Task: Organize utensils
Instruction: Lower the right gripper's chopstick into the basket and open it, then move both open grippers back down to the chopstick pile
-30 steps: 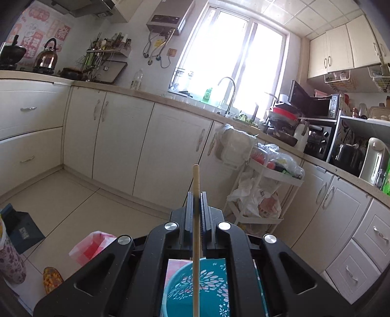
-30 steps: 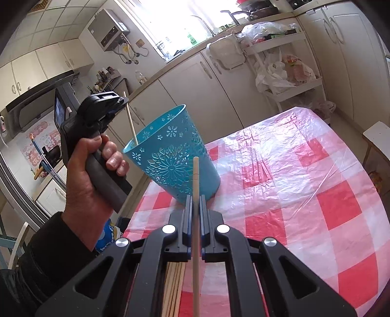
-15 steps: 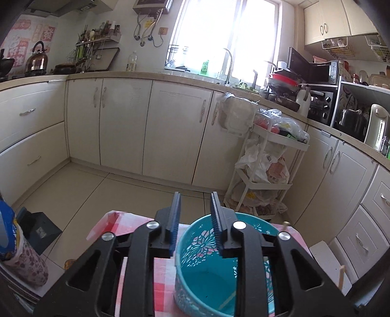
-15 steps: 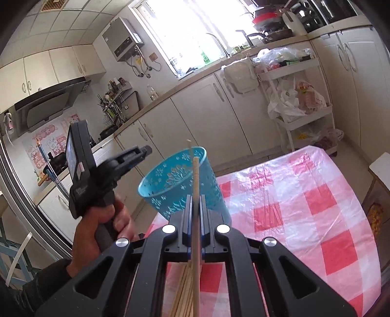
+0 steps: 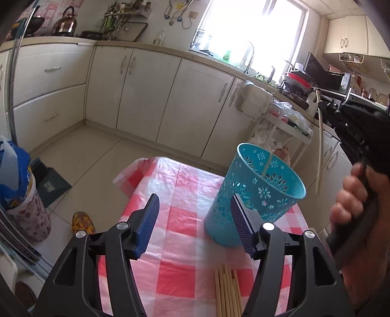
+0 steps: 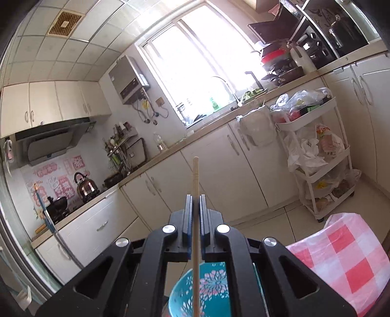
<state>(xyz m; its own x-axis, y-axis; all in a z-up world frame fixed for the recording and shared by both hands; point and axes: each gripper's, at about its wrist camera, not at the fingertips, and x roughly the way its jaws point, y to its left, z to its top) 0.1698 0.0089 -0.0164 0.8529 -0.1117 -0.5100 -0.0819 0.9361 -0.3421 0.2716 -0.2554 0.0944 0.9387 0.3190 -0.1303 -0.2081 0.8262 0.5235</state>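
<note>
Turquoise plastic: the cup is a pierced, flower-patterned holder standing upright on the table, near its far right corner.
Cup contents: one pale chopstick leans inside it, its top just above the rim.
Held chopstick: a second wooden chopstick is clamped between the pressed-together jaws of the right gripper; in the right wrist view its lower end hangs over the cup's open mouth.
Same stick, other view: in the left wrist view it hangs nearly upright in the air, above and to the right of the cup.
Right hand: wrapped around the black handle at the right edge of the left wrist view.
Left gripper: its blue pads stand apart and are opening, with nothing between them; the cup sits behind its right finger.
Loose chopsticks: a bundle lies flat on the table just in front of the cup, close to the near edge.
Surface: a red-and-white checked plastic tablecloth covers the table.
Room: cream kitchen cabinets line the walls, a bright window sits over the sink, a kettle is on the stove, and a white cart holds bags.
</note>
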